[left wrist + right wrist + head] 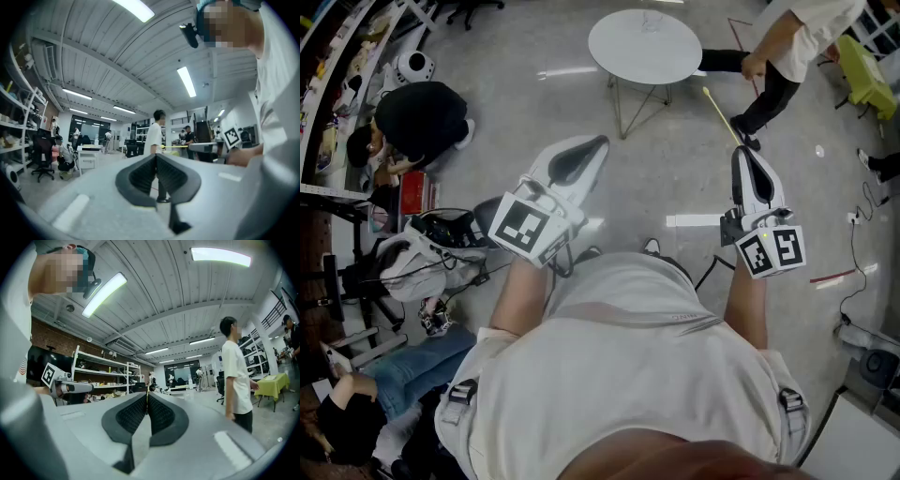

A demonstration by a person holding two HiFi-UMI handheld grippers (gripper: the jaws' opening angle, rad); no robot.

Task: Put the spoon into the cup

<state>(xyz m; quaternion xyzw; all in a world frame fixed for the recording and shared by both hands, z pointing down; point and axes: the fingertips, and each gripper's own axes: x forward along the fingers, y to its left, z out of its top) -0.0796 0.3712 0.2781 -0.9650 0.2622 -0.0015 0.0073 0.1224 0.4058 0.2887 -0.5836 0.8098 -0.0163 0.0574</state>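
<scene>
Two closed tools: left tool empty; head view shows right tool pinching yellow spoon.

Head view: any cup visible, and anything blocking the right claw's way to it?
No cup shows in any view, so there is no path to judge. The right claw is shut on a thin yellow stick.

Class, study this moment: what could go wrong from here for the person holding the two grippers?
The thin yellow rod pinched in the right gripper juts out near a passer-by and might poke them. A cable lies on the floor by the holder's feet, a possible trip. No cup is in view.
</scene>
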